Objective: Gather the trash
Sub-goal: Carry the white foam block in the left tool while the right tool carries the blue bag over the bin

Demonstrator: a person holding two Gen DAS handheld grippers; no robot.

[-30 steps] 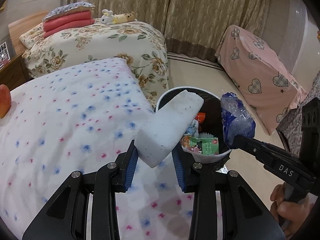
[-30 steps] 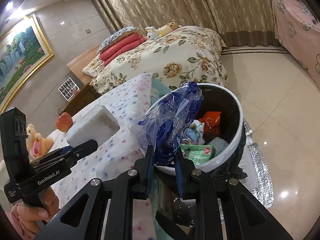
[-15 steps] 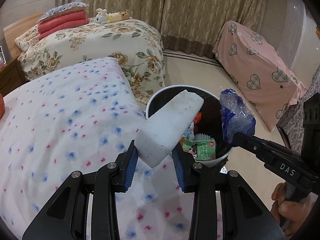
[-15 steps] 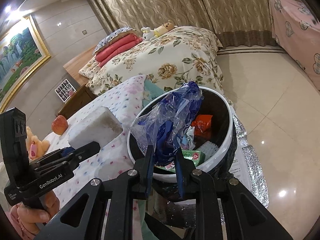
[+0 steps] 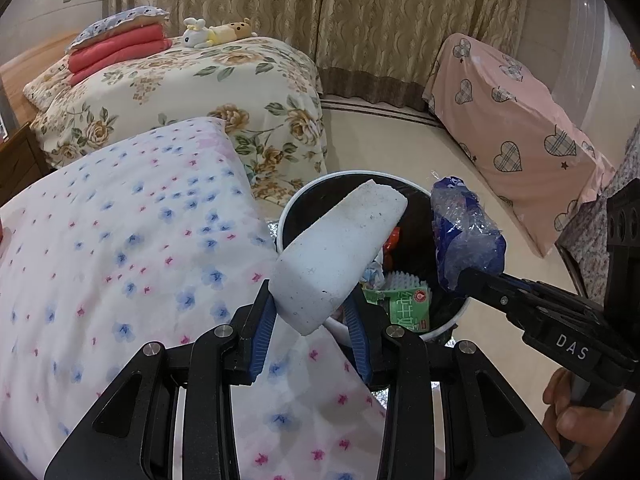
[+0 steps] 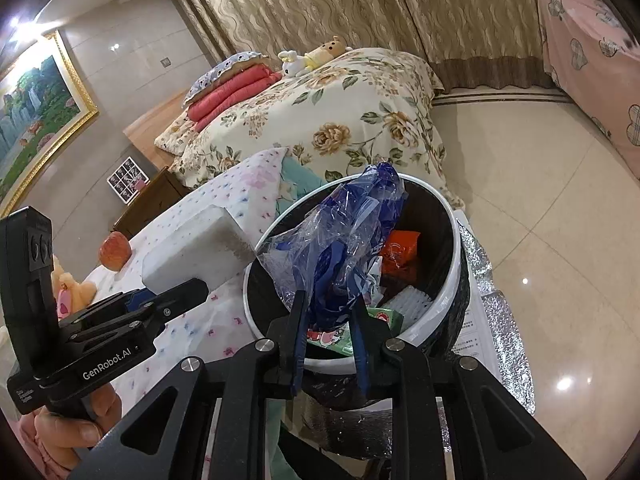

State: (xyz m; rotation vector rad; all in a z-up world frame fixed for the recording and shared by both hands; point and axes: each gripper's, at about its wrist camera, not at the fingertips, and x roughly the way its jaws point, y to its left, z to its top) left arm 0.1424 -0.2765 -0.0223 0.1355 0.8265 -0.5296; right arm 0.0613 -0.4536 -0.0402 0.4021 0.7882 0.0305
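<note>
Left wrist view: the left hand-held gripper (image 5: pixel 310 322) is clamping a white foam block (image 5: pixel 340 258) between its blue-padded fingers (image 5: pixel 262 334), and the block is sticking forward and upward so that its far end is hanging over the near rim of the white bin (image 5: pixel 448 322). The bin is standing on the floor just beside the bed with the dotted sheet (image 5: pixel 120 248). Inside the bin a green carton (image 5: pixel 408 306), a white brush (image 5: pixel 402 282) and a red packet (image 5: pixel 394 238) are lying together. At the right, the right hand-held gripper (image 5: pixel 466 276) is reaching in from the side and pinching a crumpled blue plastic wrapper (image 5: pixel 466 236), which is hanging above the right side of the bin. A flowered bed (image 5: pixel 208 92) and a pink heart-patterned cover (image 5: pixel 516 120) are showing behind.

Right wrist view: the right hand-held gripper (image 6: pixel 330 326) is squeezing the blue plastic wrapper (image 6: pixel 348 240) between its fingers (image 6: pixel 298 342), with the wrapper standing up over the near part of the bin (image 6: pixel 450 276). The red packet (image 6: pixel 400 254), the white brush (image 6: pixel 406 304) and the green carton (image 6: pixel 390 316) are resting in the bin behind it. On the left, the left hand-held gripper (image 6: pixel 176 294) is holding the foam block (image 6: pixel 200 250), whose far end is meeting the bin's left rim in this view; whether it is touching cannot be told. An apple (image 6: pixel 115 250) is lying on the dotted sheet (image 6: pixel 240 188) farther back.
</note>
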